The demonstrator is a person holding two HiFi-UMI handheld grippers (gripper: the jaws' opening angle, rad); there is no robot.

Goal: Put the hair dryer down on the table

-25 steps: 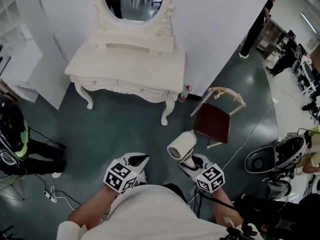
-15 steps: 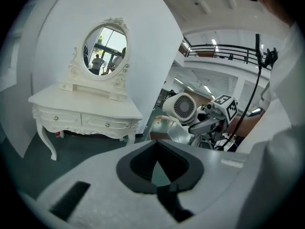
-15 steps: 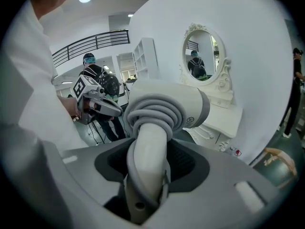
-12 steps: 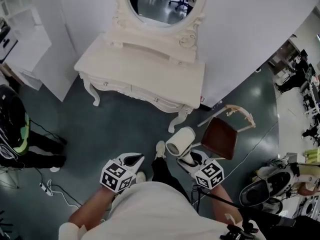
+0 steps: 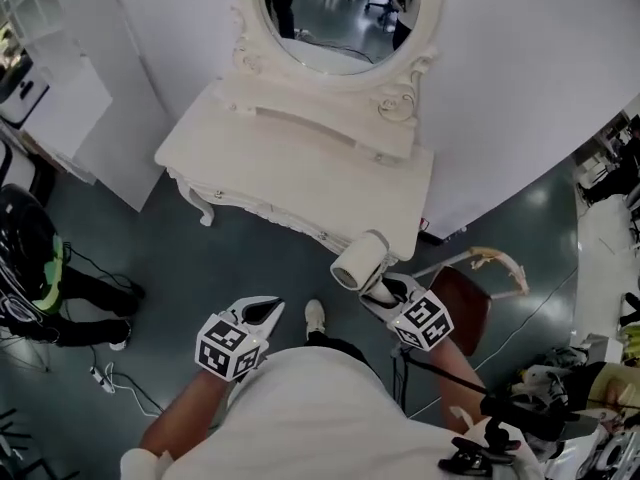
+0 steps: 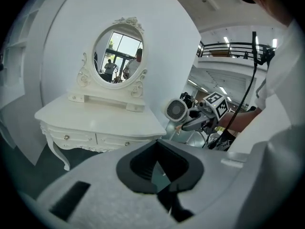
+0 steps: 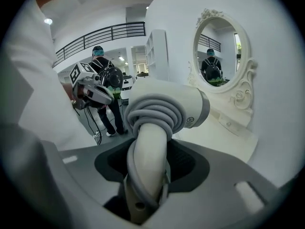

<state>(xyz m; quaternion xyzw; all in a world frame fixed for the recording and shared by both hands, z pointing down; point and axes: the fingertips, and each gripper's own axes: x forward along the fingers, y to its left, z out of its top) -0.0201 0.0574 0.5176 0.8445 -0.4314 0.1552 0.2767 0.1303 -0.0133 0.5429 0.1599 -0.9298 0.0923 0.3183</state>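
A white hair dryer [image 5: 362,260] with its grey cord wound round the handle stands upright in my right gripper [image 5: 398,300], which is shut on the handle. In the head view its barrel hangs at the front right corner of the white dressing table [image 5: 290,158], above the tabletop's edge. In the right gripper view the hair dryer [image 7: 164,109] fills the middle, with its handle down between the jaws of the right gripper [image 7: 145,185] and the table [image 7: 217,140] just beyond. My left gripper [image 5: 250,326] hangs lower left over the floor, shut and empty. The left gripper view shows the hair dryer [image 6: 177,110] from its rear grille.
An oval mirror [image 5: 335,13] stands at the back of the tabletop. A chair with a brown seat [image 5: 470,303] stands to the right of the table. White shelving [image 5: 50,98] and dark gear [image 5: 25,258] are at the left. Cables [image 5: 100,383] lie on the floor.
The person has stepped toward the dressing table. The hair dryer, earlier over the floor beside the chair, now hangs at the table's front right corner. Both grippers keep their state.
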